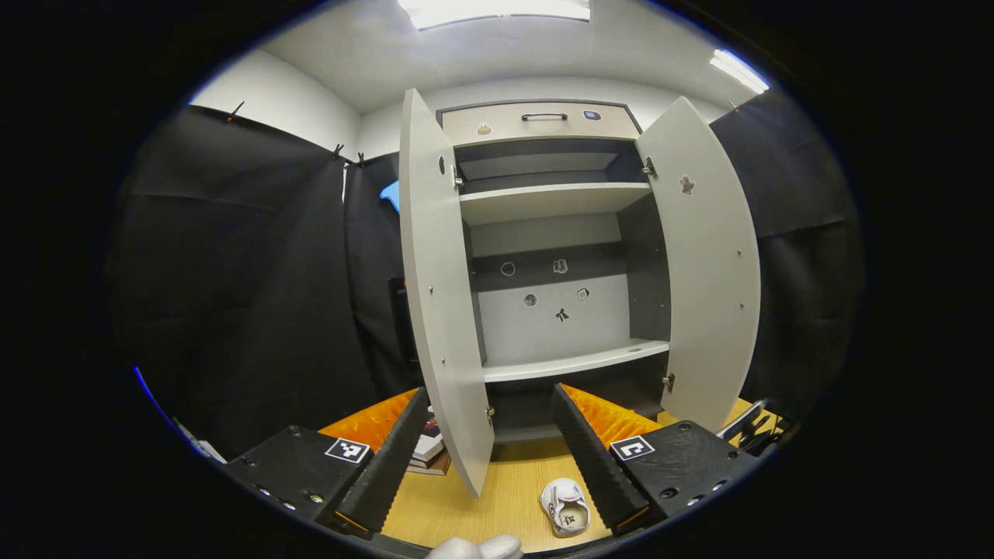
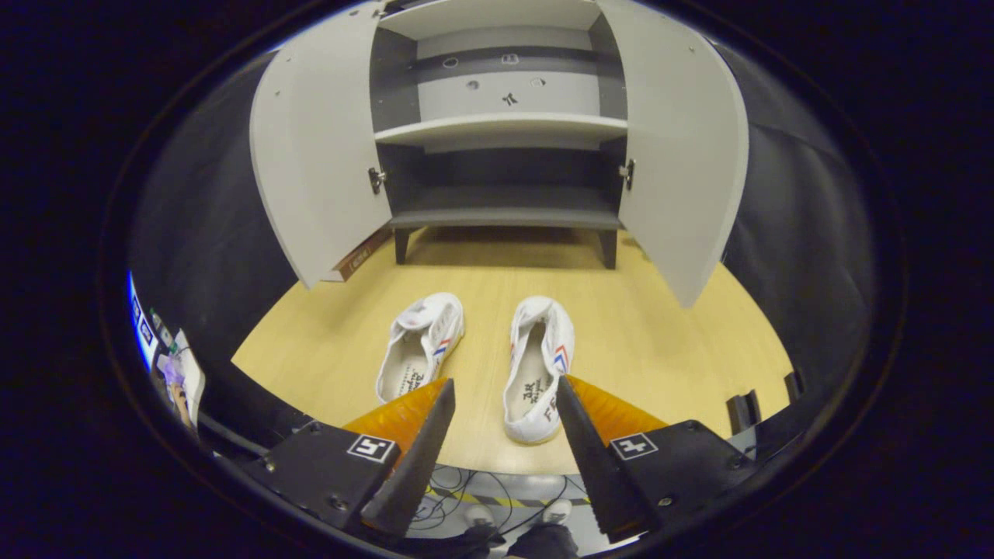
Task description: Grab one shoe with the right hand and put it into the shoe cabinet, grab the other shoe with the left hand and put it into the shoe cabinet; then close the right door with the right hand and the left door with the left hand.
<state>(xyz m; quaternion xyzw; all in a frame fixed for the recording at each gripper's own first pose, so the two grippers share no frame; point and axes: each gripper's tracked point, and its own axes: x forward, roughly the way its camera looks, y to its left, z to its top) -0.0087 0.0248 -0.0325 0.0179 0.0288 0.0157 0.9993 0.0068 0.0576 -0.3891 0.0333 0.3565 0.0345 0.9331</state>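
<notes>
Both shoes, the right and the left, were set side by side on the desk before the cabinet, its doors swung wide for loading. The right tool was held open above the right shoe, the left tool open and empty.

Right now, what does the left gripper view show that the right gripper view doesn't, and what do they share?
Left gripper view alone: the grey cabinet's top drawer with a dark handle, its upper shelf, ceiling lights, and a stack of books behind the left door.

Right gripper view alone: both white canvas shoes side by side, the left shoe and right shoe, plus the cabinet's bottom shelf and legs.

Shared: the open grey shoe cabinet on the light wooden table, both doors wide, shelves empty. Each view's own fingers are spread, holding nothing.
</notes>
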